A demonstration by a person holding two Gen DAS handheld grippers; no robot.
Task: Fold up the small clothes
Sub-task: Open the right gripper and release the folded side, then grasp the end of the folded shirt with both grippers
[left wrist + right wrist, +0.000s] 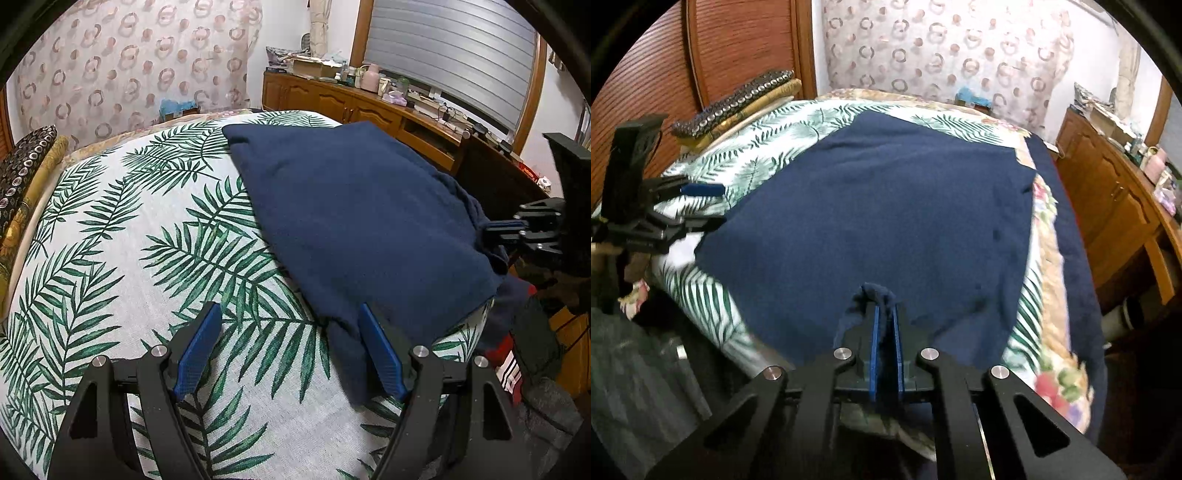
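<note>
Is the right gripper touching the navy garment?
Touching: in the right wrist view, the right gripper is shut on a bunched edge of the navy garment.

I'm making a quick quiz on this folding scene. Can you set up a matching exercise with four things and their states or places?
Column one:
1. left hand-held gripper
2. right hand-held gripper
3. navy garment
4. pink jug

Column two:
A. spread out on the leaf-print bedcover
B. shut on a pinch of blue fabric
C. standing on the wooden sideboard
D. open, one finger over the garment's edge, nothing gripped

Pairs: 1-D, 2-B, 3-A, 4-C
</note>
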